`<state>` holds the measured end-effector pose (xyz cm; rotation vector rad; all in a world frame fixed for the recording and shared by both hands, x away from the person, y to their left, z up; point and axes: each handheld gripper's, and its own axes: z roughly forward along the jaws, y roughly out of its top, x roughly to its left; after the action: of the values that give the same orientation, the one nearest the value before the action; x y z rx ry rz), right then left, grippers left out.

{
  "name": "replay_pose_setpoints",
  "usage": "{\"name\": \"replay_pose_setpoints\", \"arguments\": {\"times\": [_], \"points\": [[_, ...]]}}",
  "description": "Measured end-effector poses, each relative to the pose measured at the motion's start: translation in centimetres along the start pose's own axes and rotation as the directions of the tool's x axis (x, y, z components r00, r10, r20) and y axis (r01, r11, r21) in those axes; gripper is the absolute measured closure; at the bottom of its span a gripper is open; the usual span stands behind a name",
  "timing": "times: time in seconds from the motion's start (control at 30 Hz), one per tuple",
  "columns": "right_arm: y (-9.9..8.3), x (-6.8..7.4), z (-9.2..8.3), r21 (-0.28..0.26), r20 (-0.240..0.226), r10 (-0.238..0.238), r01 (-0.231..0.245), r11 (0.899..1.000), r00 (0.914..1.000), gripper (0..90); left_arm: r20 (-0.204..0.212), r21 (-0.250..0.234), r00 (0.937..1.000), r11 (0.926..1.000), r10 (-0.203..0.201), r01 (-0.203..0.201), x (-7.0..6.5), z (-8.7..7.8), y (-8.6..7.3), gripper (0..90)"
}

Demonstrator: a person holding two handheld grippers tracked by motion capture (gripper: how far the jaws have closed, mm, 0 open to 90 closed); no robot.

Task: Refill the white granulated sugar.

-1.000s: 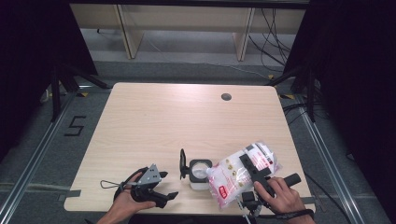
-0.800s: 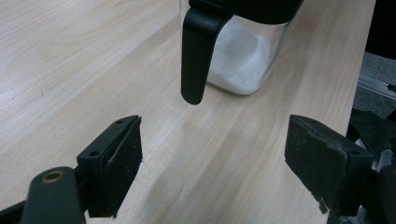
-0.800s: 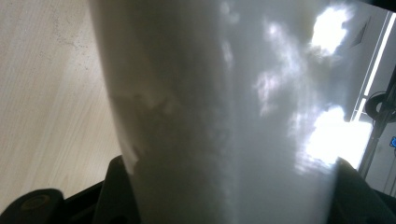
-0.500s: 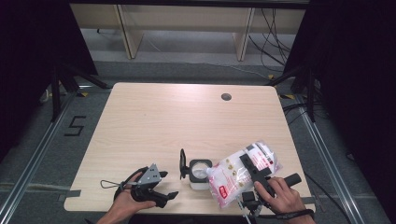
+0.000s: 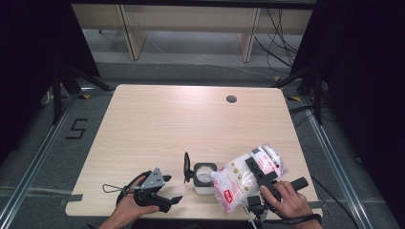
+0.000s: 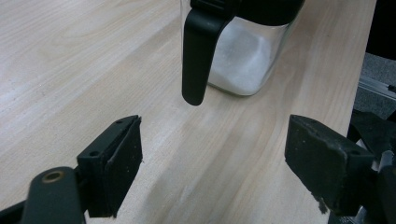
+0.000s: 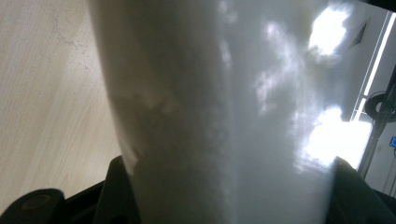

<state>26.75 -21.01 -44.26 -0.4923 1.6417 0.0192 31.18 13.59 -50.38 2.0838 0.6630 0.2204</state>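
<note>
A clear square jar [image 5: 204, 179] with white granules inside stands near the table's front edge, its black flip lid [image 5: 186, 167] swung open to the left. My right gripper [image 5: 256, 168] is shut on a clear plastic bag [image 5: 239, 180] of white powder with red labels, tilted so that its lower end rests at the jar's mouth. In the right gripper view the bag [image 7: 224, 102] sits between both jaws of the right gripper [image 7: 229, 184]. My left gripper [image 5: 171, 188] lies open on the table to the left of the jar. From the left gripper [image 6: 212, 163] I see the jar [image 6: 247, 56] and hanging lid [image 6: 198, 51] just ahead.
The light wooden table [image 5: 167, 124] has a round cable hole [image 5: 231, 99] at the back right. Wooden shelf legs and cables stand on the floor behind the table. Dark curtains hang on both sides. A tape mark lies on the floor at the left.
</note>
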Motion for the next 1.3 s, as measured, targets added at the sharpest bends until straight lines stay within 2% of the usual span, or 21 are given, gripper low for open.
{"name": "replay_pose_setpoints", "arguments": {"times": [0.03, 0.1, 0.23, 0.27, 0.43, 0.47, 0.57, 0.77, 0.87, 0.9, 0.93, 0.97, 1.03, 1.07, 1.1, 1.2, 1.23, 1.27, 1.3], "points": [[-0.02, -0.10, -0.04, 0.003, -0.002, -0.014, 0.014, 1.000, 0.9999, 51.4, -0.005, 0.001, 1.0000, 1.0000, 0.000, 0.000, -0.04, -0.03, 0.00, 18.7], [-0.02, -0.10, -0.03, 0.003, -0.002, -0.012, 0.012, 1.000, 0.9999, 51.5, -0.007, 0.009, 0.9999, 0.9999, 0.009, -0.009, 0.02, -0.07, 0.00, 18.7], [-0.02, -0.10, -0.03, 0.003, -0.004, -0.012, 0.012, 1.000, 0.9999, 51.6, -0.004, 0.002, 1.0000, 1.0000, 0.000, 0.000, -0.03, -0.04, 0.00, 18.7], [0.01, 0.02, 0.01, -0.001, -0.001, 0.003, -0.003, 1.000, 1.0000, 51.6, -0.004, 0.003, 1.0000, 1.0000, 0.002, -0.002, -0.02, -0.04, -0.01, 18.7], [-0.03, -0.10, -0.05, 0.002, -0.001, -0.013, 0.013, 1.000, 0.9999, 51.7, -0.003, 0.003, 1.0000, 1.0000, 0.001, -0.001, -0.03, -0.03, 0.00, 18.7], [-0.01, -0.30, 0.04, -0.011, 0.005, -0.034, 0.035, 0.999, 0.9994, 51.7, -0.001, 0.001, 1.0000, 1.0000, 0.000, 0.000, -0.02, -0.01, -0.01, 18.7], [-0.03, -0.10, -0.07, 0.005, -0.002, -0.013, 0.013, 1.000, 0.9999, 51.8, 0.001, 0.000, 1.0000, 1.0000, 0.001, -0.001, 0.00, 0.00, -0.01, 18.7], [0.00, -0.21, -0.02, -0.004, 0.005, -0.028, 0.028, 1.000, 0.9996, 52.0, -0.005, 0.002, 1.0000, 1.0000, 0.000, 0.000, -0.02, -0.04, 0.00, 18.7], [0.01, -0.21, -0.05, -0.003, 0.005, -0.024, 0.024, 1.000, 0.9997, 52.0, -0.002, 0.003, 0.9994, 0.9994, 0.034, -0.034, 0.19, -0.05, 0.07, 18.7], [-0.01, -0.08, -0.05, -0.001, -0.002, -0.009, 0.009, 1.000, 1.0000, 52.0, -0.001, 0.003, 0.9994, 0.9994, 0.033, -0.033, 0.18, -0.05, 0.07, 18.7], [0.00, -0.24, -0.03, -0.007, 0.005, -0.025, 0.025, 1.000, 0.9997, 52.1, -0.004, 0.004, 1.0000, 1.0000, 0.000, 0.000, -0.02, -0.05, -0.01, 18.7], [-0.01, -0.25, -0.02, -0.007, 0.005, -0.024, 0.024, 1.000, 0.9997, 52.1, -0.003, 0.002, 0.9999, 0.9999, 0.013, -0.013, 0.07, -0.04, 0.02, 18.7], [-0.01, -0.25, -0.02, -0.007, 0.006, -0.026, 0.026, 1.000, 0.9996, 52.1, 0.002, -0.005, 1.0000, 1.0000, -0.008, 0.008, 0.00, 0.03, 0.00, 18.7], [-0.02, -0.25, -0.03, -0.007, 0.005, -0.026, 0.026, 1.000, 0.9997, 52.2, 0.001, -0.004, 1.0000, 1.0000, -0.002, 0.002, 0.03, 0.02, 0.01, 18.7], [-0.02, -0.24, -0.03, -0.007, 0.005, -0.025, 0.025, 1.000, 0.9997, 52.2, -0.003, 0.009, 0.9996, 0.9996, 0.026, -0.026, 0.21, -0.08, 0.06, 18.7], [-0.02, -0.25, -0.02, -0.007, 0.006, -0.024, 0.024, 1.000, 0.9997, 52.3, -0.003, 0.007, 0.9997, 0.9997, 0.025, -0.025, 0.21, -0.06, 0.05, 18.7], [-0.03, -0.26, -0.02, -0.007, 0.006, -0.023, 0.023, 1.000, 0.9997, 52.3, 0.000, 0.002, 0.9995, 0.9995, 0.031, -0.031, 0.25, -0.04, 0.07, 18.7], [-0.03, -0.25, -0.03, -0.006, 0.005, -0.022, 0.022, 1.000, 0.9997, 52.4, -0.001, 0.021, 0.9987, 0.9985, 0.051, -0.051, 0.44, -0.16, 0.11, 18.7], [-0.02, -0.26, -0.02, -0.006, 0.006, -0.023, 0.023, 1.000, 0.9997, 52.4, -0.004, 0.018, 0.9993, 0.9991, 0.038, -0.038, 0.34, -0.16, 0.08, 18.7]]}}
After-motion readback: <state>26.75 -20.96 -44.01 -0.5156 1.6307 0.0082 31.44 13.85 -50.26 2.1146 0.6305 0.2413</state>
